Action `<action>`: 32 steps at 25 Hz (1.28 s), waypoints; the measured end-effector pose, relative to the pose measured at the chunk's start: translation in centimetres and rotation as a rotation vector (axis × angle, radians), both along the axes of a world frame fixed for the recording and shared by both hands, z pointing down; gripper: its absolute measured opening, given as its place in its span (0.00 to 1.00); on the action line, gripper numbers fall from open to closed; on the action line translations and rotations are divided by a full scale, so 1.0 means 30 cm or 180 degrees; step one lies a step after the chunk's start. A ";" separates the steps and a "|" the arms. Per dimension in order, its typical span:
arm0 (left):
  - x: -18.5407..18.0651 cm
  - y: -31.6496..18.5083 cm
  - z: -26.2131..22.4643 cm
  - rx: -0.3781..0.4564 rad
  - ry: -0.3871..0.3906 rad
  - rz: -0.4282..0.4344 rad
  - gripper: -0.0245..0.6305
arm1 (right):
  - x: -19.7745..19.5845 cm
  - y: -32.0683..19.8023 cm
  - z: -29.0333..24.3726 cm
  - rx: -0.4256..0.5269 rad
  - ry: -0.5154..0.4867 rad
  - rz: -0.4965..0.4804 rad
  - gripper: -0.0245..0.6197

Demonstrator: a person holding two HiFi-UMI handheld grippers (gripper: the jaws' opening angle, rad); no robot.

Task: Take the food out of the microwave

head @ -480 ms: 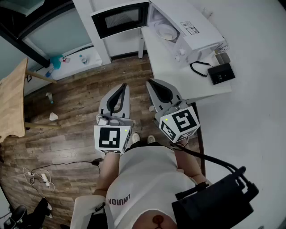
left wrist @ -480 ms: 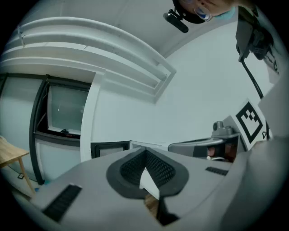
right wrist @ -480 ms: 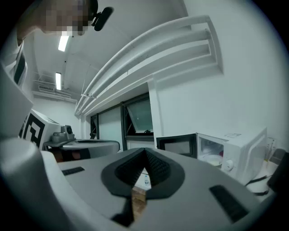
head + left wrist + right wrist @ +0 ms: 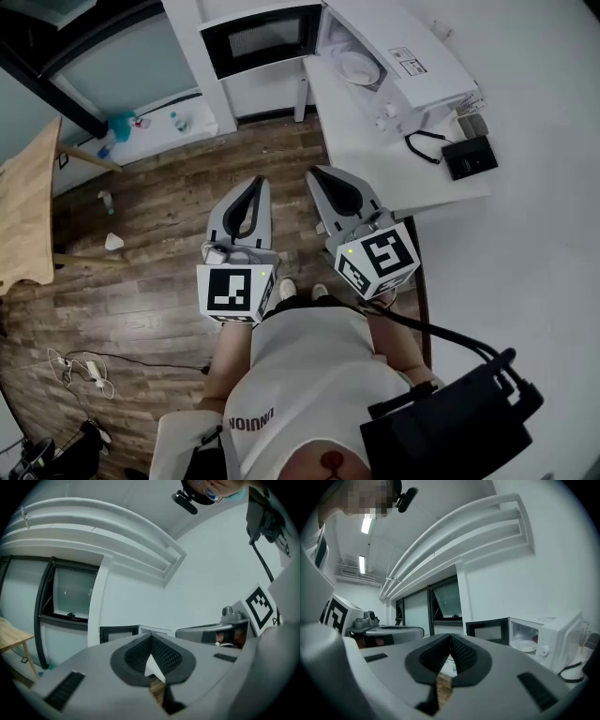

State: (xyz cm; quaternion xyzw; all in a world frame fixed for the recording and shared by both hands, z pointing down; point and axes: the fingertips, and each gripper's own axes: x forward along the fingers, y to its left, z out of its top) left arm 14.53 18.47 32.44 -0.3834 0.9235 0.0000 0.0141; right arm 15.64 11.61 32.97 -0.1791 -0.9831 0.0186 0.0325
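A white microwave (image 4: 412, 66) stands on a white table (image 4: 375, 159) at the top of the head view, its black-windowed door (image 4: 258, 37) swung open to the left. Inside lies a pale dish of food (image 4: 359, 67). Both grippers hover over the wooden floor, well short of the table, pointing toward the microwave. My left gripper (image 4: 257, 181) is shut and holds nothing. Beside it my right gripper (image 4: 317, 172) is also shut and bare. In the right gripper view the microwave (image 4: 548, 637) and dish (image 4: 527, 645) lie beyond the right gripper (image 4: 450, 638). The left gripper (image 4: 151, 638) faces the door (image 4: 119, 633).
A black box (image 4: 469, 155) with a coiled cord lies on the table right of the microwave. A wooden table (image 4: 28, 211) stands at the left. Cables (image 4: 84, 370) trail on the floor. A low white ledge (image 4: 159, 127) holds small bottles. A black pack (image 4: 450, 422) hangs at my right side.
The head view has shifted slightly, so the microwave and table sit a little further right. Both grippers keep the same place and stay shut.
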 end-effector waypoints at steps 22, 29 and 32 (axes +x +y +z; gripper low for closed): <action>-0.315 0.058 0.061 0.0062 0.0163 -0.0314 0.04 | -0.356 -0.042 0.023 -0.0061 0.0005 -0.0084 0.07; -0.561 -0.047 0.027 0.0045 0.0189 -0.0169 0.04 | -0.596 -0.144 -0.016 -0.0115 -0.0032 0.0029 0.07; -0.657 -0.127 0.001 0.0020 0.0157 0.0020 0.04 | -0.688 -0.209 -0.023 -0.0156 -0.0023 0.0125 0.07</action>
